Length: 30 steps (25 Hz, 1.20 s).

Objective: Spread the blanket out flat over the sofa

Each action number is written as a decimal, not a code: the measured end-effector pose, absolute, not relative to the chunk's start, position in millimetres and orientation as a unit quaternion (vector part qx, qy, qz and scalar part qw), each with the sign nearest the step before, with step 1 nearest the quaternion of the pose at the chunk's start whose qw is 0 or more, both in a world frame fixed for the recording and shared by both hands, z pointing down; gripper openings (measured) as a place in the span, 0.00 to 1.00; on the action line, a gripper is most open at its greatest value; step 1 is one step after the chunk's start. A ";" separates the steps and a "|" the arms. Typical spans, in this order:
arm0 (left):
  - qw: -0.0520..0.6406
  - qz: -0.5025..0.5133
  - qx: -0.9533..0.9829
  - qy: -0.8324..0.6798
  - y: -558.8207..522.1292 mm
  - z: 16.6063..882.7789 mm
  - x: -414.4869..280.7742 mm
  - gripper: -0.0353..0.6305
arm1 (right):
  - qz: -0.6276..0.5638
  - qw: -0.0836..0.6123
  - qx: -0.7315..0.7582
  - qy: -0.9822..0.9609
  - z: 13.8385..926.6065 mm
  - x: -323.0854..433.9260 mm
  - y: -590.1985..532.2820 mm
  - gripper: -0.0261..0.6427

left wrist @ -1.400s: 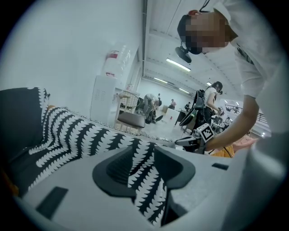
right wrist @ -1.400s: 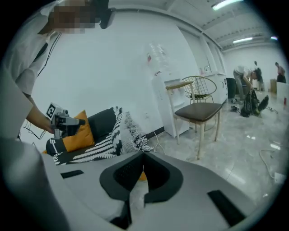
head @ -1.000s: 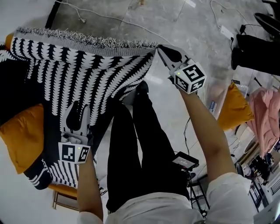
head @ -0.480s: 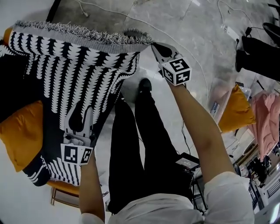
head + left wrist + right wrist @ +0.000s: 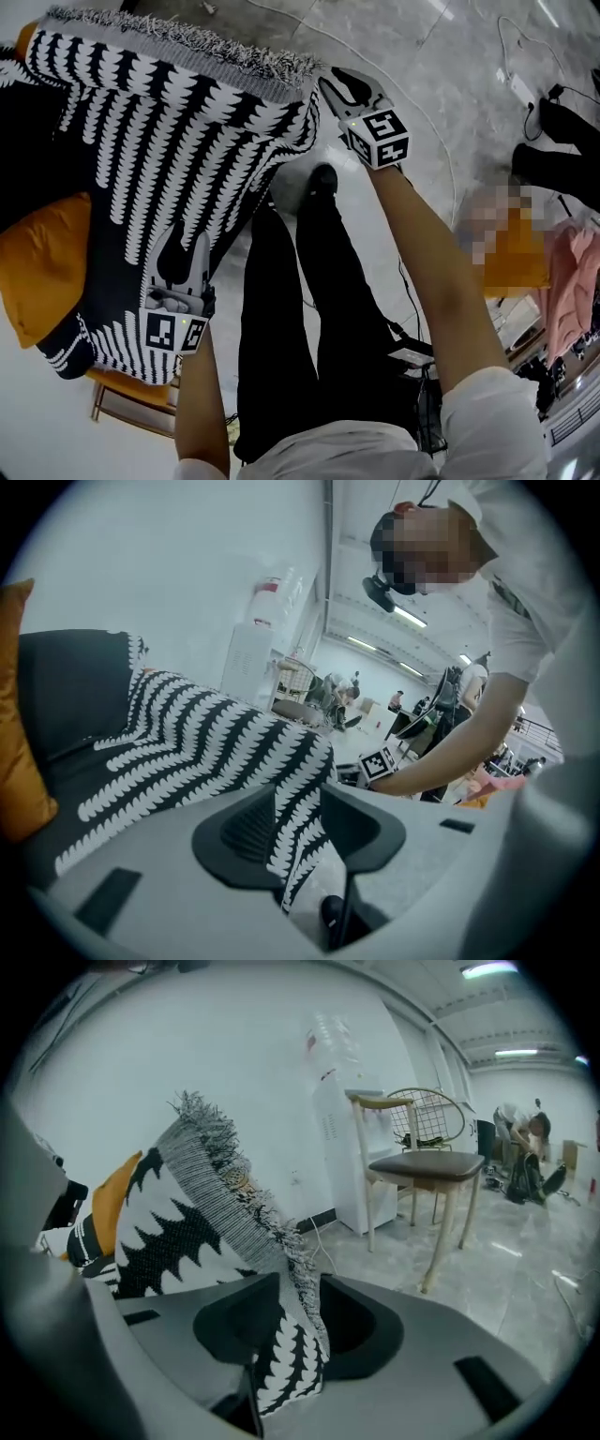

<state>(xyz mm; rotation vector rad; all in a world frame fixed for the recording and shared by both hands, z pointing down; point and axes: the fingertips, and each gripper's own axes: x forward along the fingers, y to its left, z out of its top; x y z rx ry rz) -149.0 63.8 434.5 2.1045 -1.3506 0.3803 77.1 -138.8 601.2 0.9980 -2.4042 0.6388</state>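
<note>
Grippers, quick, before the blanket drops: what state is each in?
Left gripper: shut on the blanket.
Right gripper: jaws just opening, blanket between them.

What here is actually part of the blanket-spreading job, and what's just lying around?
In the job: blanket; sofa; left tool, clamped on the blanket; right tool, jaws just opening with the blanket edge between them.
Lying about: chair; water dispenser; pink cloth.

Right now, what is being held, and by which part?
The blanket: the left hand-held gripper clamps its side edge; the right hand-held gripper has its fringed corner between jaws that have just been opening.
</note>
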 end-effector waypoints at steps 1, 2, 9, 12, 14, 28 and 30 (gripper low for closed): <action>0.302 0.142 0.791 -0.512 66.1 436.0 -150.1 0.27 | 0.233 0.226 0.362 -0.874 600.4 77.5 -133.5 0.27; 0.302 0.141 0.790 -0.515 67.8 436.7 -151.0 0.27 | 0.239 0.227 0.363 -0.872 600.1 80.3 -125.1 0.27; 0.312 0.120 0.783 -0.525 67.2 433.8 -149.1 0.27 | 0.321 0.235 0.328 -0.857 593.6 89.8 -19.4 0.28; 0.318 0.115 0.786 -0.517 68.8 432.2 -148.4 0.27 | 0.377 0.233 0.313 -0.840 597.1 66.8 26.3 0.31; 0.326 0.111 0.787 -0.512 71.6 432.4 -146.8 0.27 | 0.417 0.226 0.318 -0.821 602.3 50.6 44.1 0.35; 0.335 0.133 0.791 -0.495 85.7 456.4 -168.6 0.27 | 0.485 0.190 0.414 -0.747 677.9 26.0 -2.3 0.13; 0.334 0.132 0.788 -0.500 87.3 458.6 -172.9 0.27 | 0.486 0.187 0.414 -0.747 675.3 34.3 -4.4 0.12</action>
